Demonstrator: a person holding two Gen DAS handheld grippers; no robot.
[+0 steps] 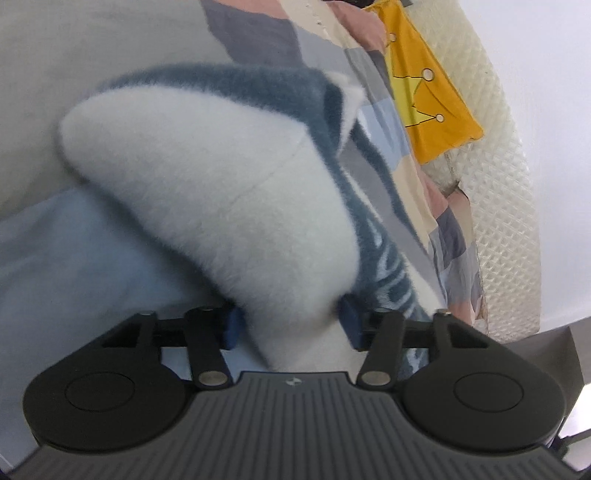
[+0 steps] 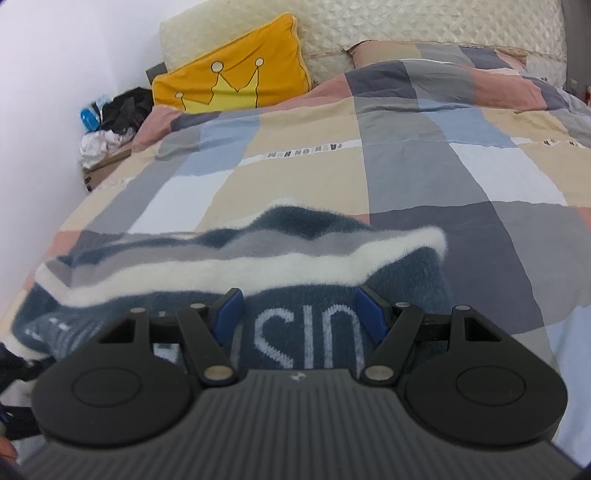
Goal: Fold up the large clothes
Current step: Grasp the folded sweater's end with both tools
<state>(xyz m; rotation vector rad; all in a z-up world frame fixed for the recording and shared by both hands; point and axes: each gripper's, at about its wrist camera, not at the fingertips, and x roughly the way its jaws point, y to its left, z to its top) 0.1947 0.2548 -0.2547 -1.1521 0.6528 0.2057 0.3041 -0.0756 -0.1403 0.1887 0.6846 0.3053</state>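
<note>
**Now: left claw on the white sleeve, right claw spread over the lettering**

Clearly my left claw [image 1: 290,323] has a thick white fold of the fuzzy sweater [image 1: 207,177] between its blue pads [image 1: 349,317], which pinch it from both sides. My right claw [image 2: 301,314] is spread wide above the sweater's dark blue front, pads apart and gripping nothing. The sweater lies on the near part of the checked duvet [image 2: 406,158]. A yellow crown cushion [image 2: 236,74] leans against the far quilted headboard [image 2: 424,22].

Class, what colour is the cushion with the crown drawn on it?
The cushion is orange-yellow, its crown a paler yellow outlined in black; the right wrist view shows it best.
</note>
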